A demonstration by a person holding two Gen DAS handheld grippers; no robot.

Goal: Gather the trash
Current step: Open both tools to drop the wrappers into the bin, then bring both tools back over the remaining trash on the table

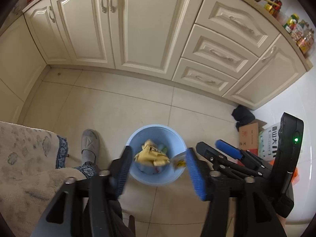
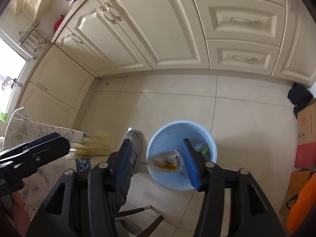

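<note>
1. Both grippers are over the blue bin [image 1: 156, 174] on the floor [image 1: 118, 108].
2. Left gripper [image 1: 158, 169]: fingers spread wide, gripping nothing; yellow wrapper [image 1: 151, 156] appears to be in or above the bin.
3. Right gripper [image 2: 158, 165]: fingers wide apart too; a clear wrapper [image 2: 167, 161] blurs between them, seemingly falling free.
4. My advice: stay centred above the rim so the piece lands inside.

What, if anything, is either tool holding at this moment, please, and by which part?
Nothing is held. Both the left tool and the right tool are open above the blue bin; yellow wrappers appear blurred, mid-fall.
</note>
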